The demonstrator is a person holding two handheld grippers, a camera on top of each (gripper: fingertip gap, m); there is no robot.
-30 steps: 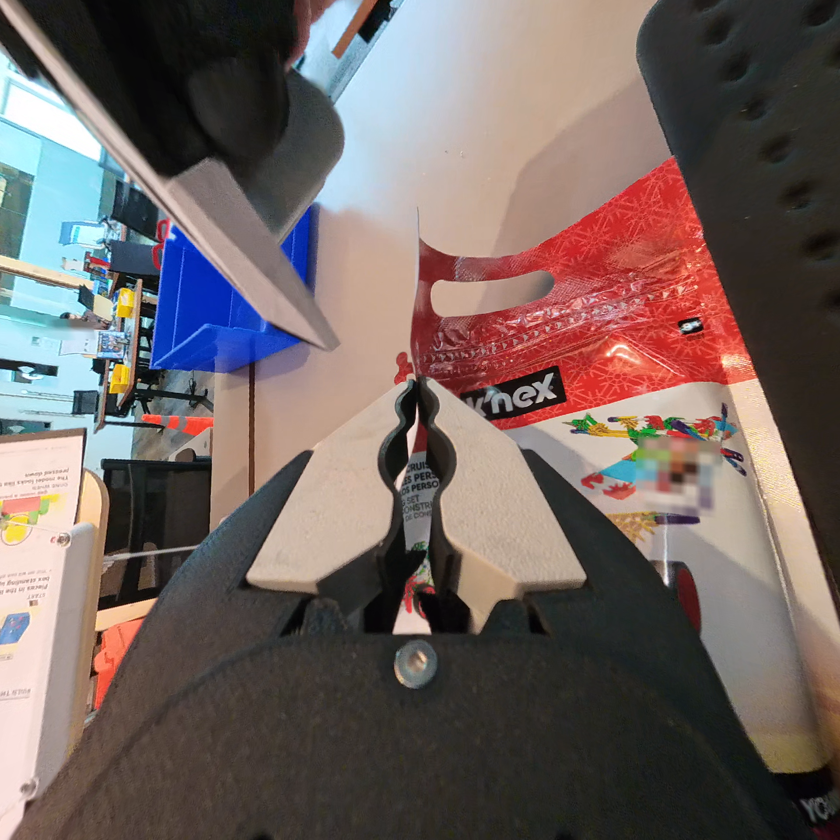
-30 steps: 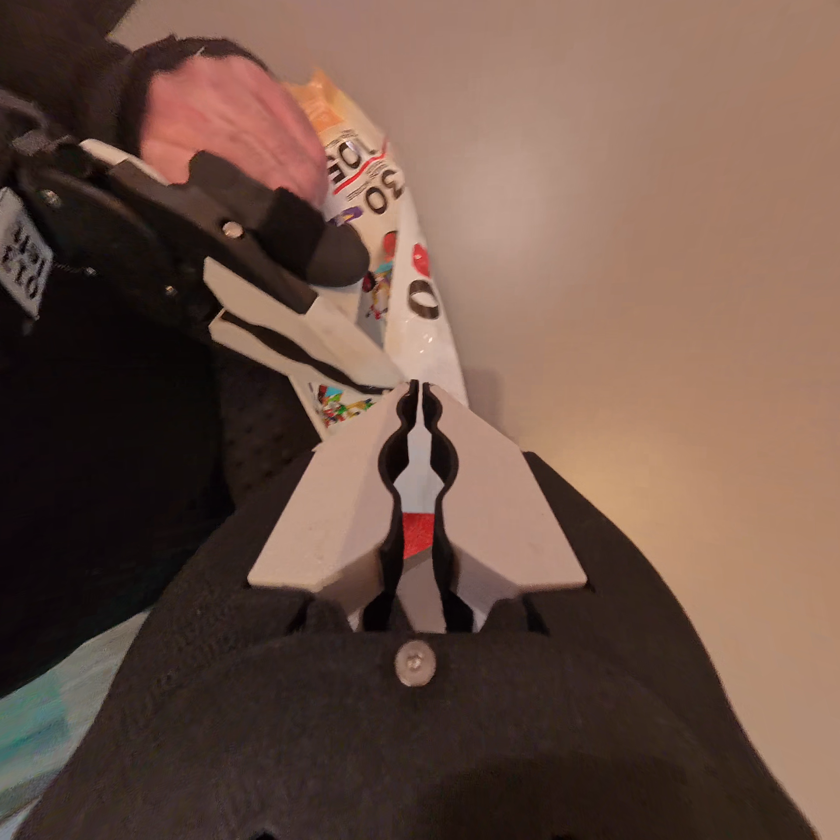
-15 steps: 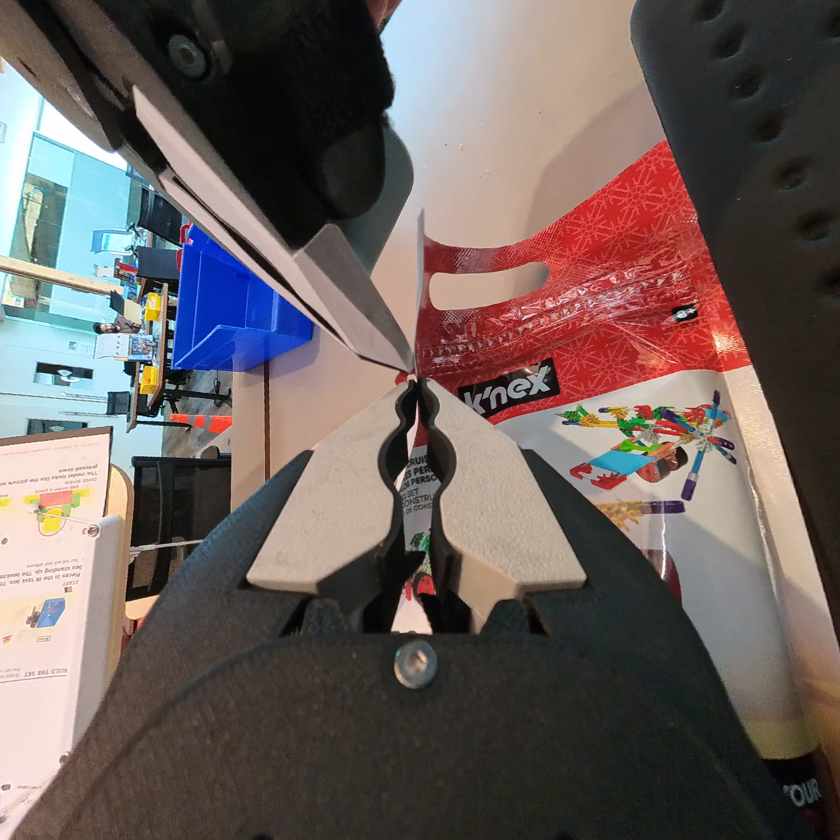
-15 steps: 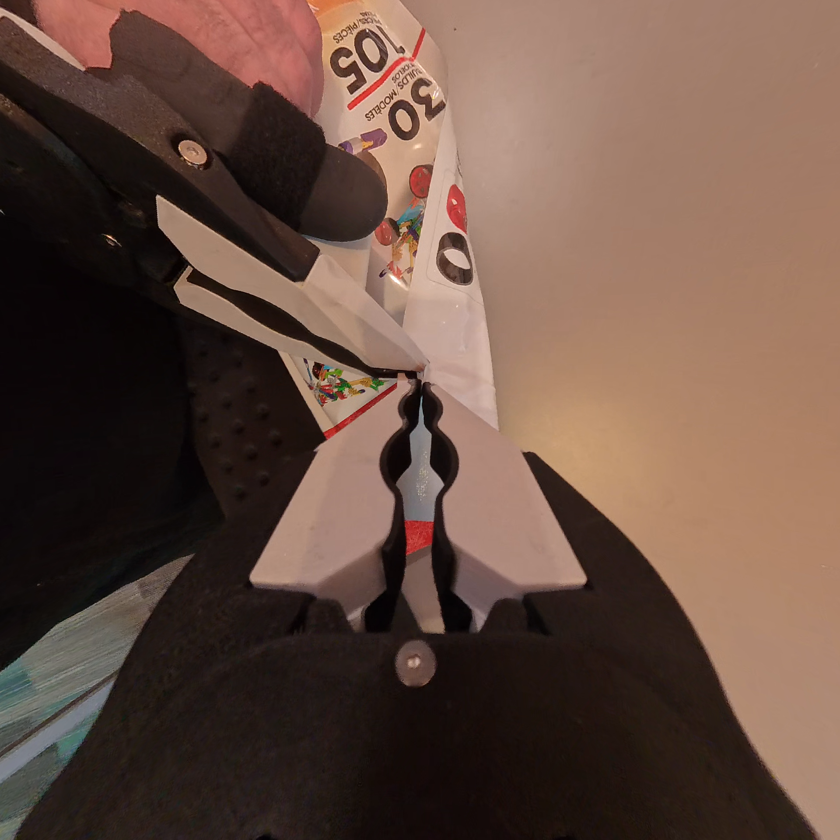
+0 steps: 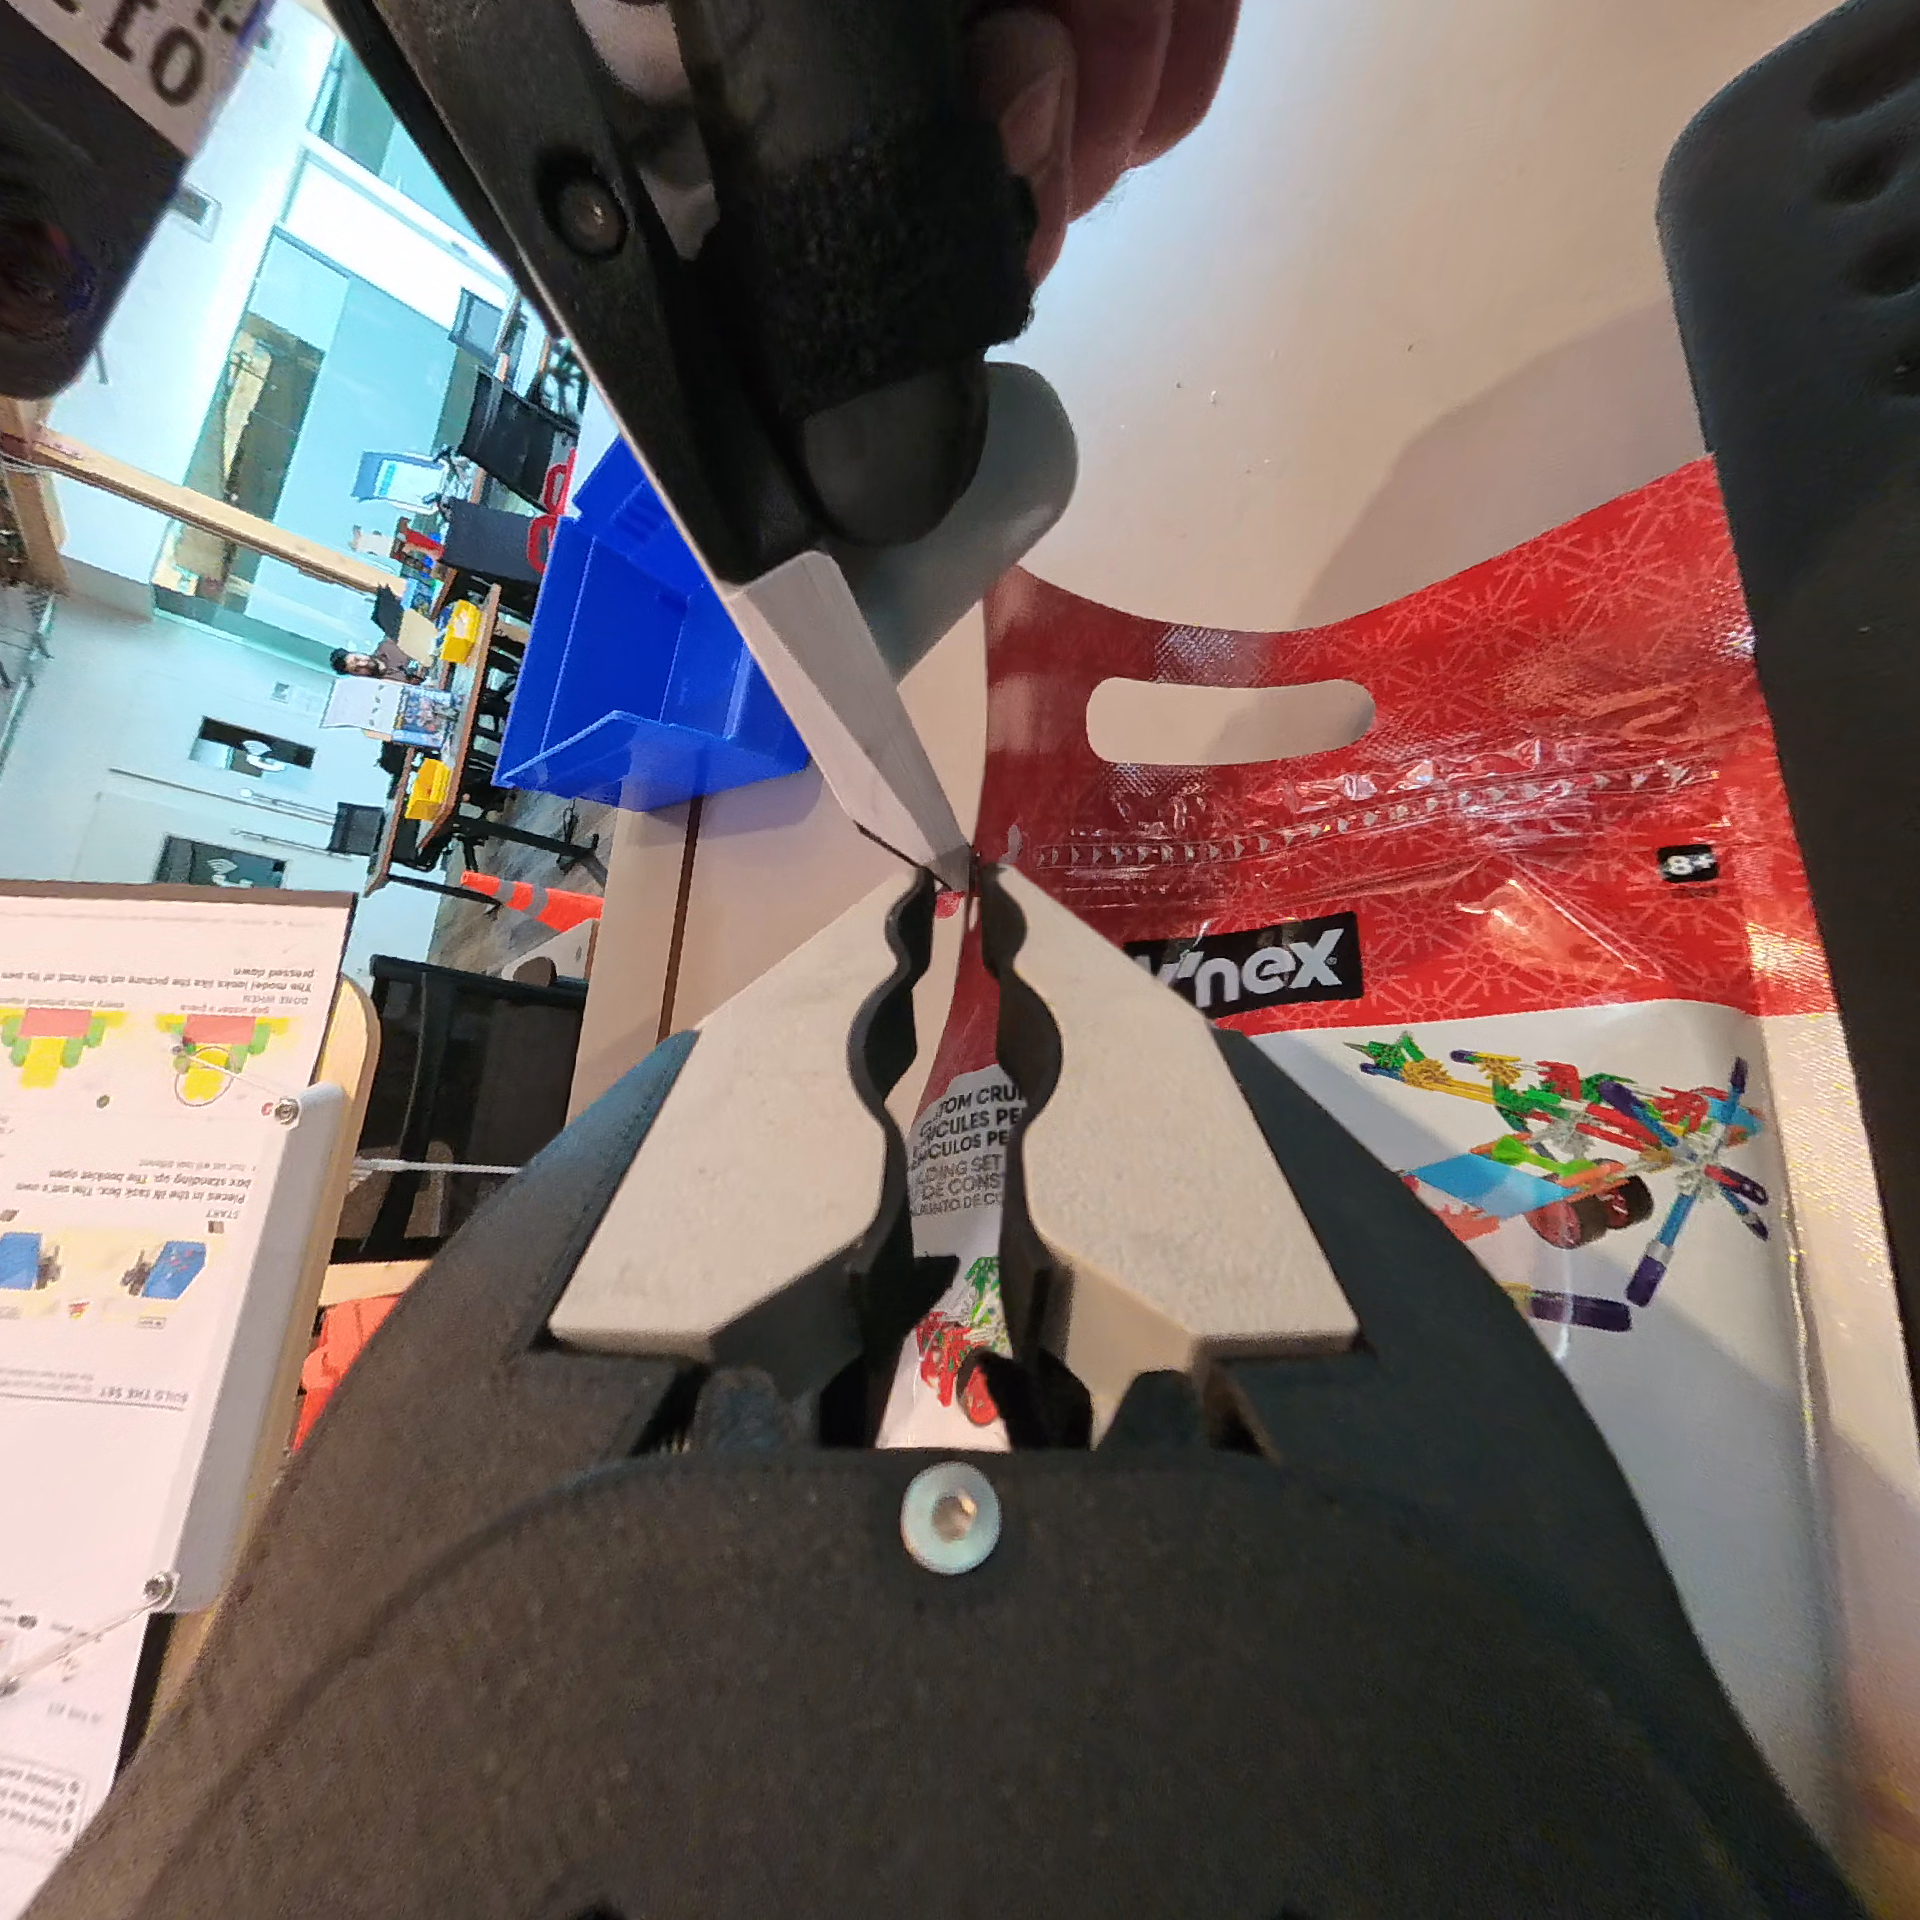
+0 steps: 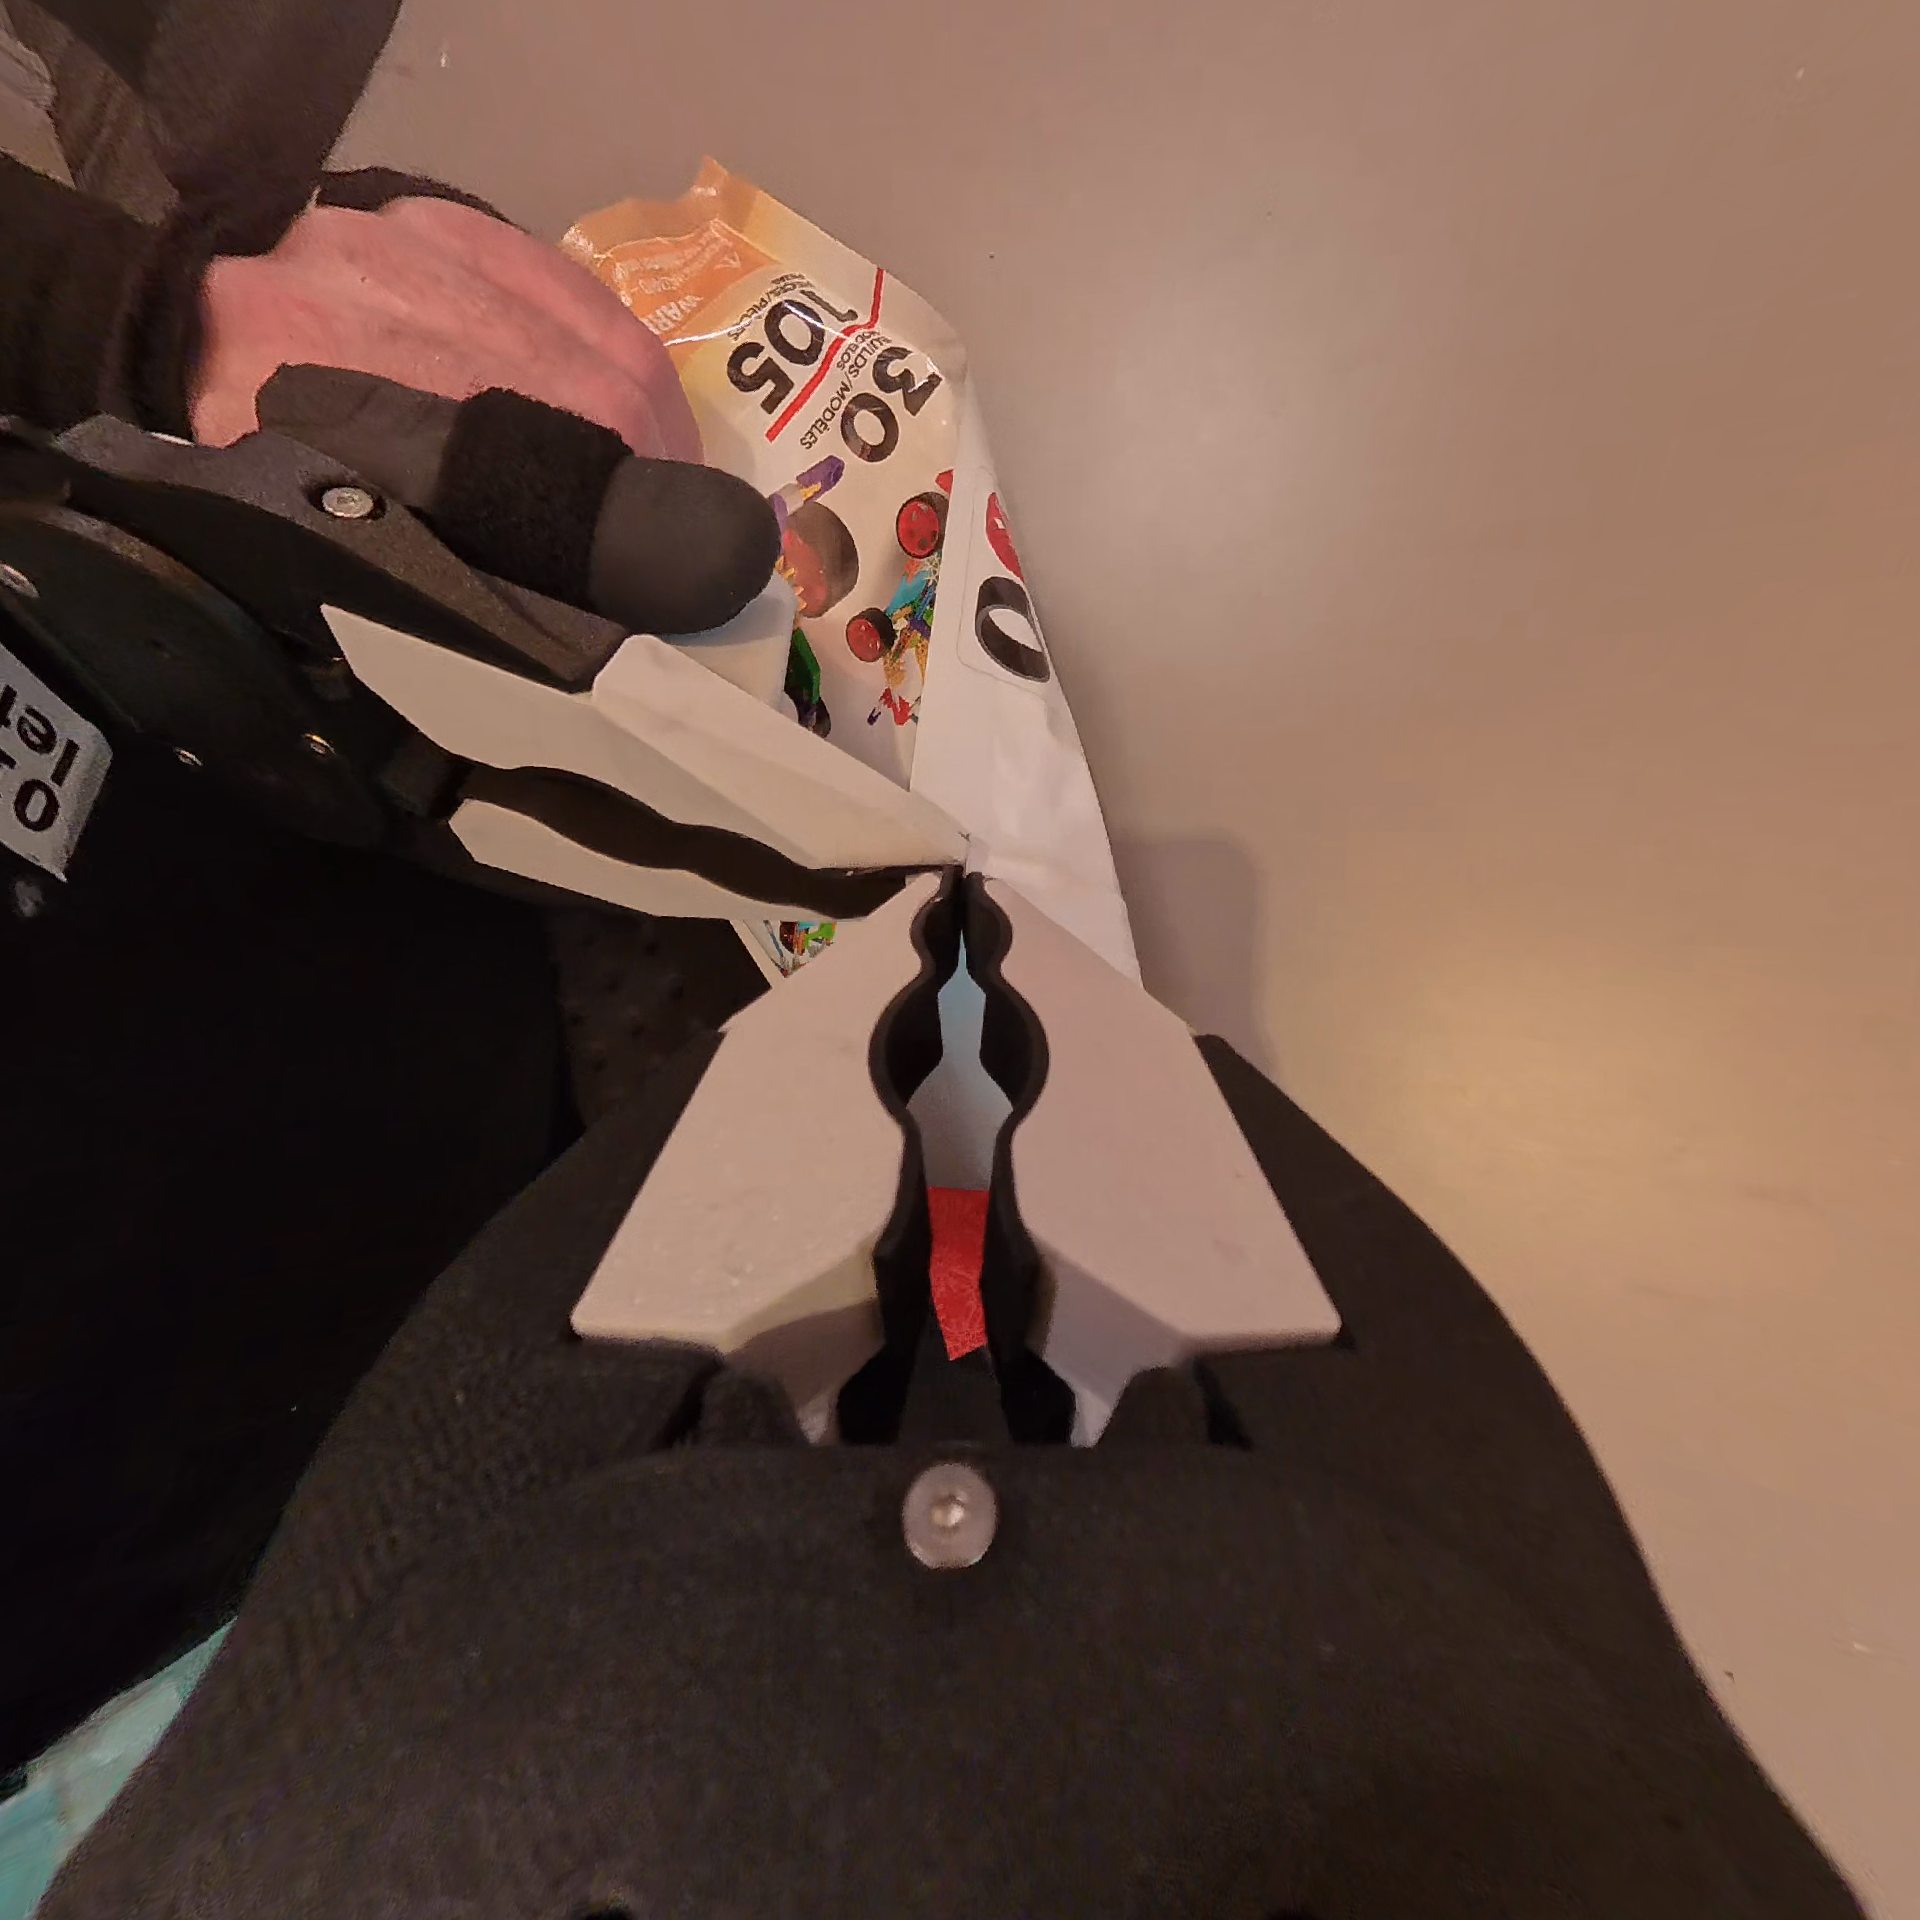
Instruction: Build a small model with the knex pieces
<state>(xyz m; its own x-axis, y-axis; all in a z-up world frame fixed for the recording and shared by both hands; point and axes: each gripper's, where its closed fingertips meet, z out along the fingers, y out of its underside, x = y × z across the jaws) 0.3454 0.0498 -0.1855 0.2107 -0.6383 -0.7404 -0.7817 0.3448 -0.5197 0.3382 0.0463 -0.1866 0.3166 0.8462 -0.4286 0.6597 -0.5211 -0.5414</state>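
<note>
Red-and-white plastic is what both tongs are pinching: a toy building-set pouch [image 5: 1455,935] with a cut-out carry handle near its top. The left tongs [image 5: 954,883] are pressed together on the pouch's edge, with a sliver of its printed side showing between the fingers. The right tongs [image 6: 958,883] are clamped on the same edge right next to them, tips nearly touching (from the right wrist view you can see the pouch [image 6: 997,748] running away edge-on, with a hand [image 6: 416,322] behind the other tool). The pouch looks sealed, so its contents are hidden. It sits over a pale desk [image 5: 1351,312]. Farther back on the desk is a blue bin [image 5: 623,675]; can't tell what's in it.
</note>
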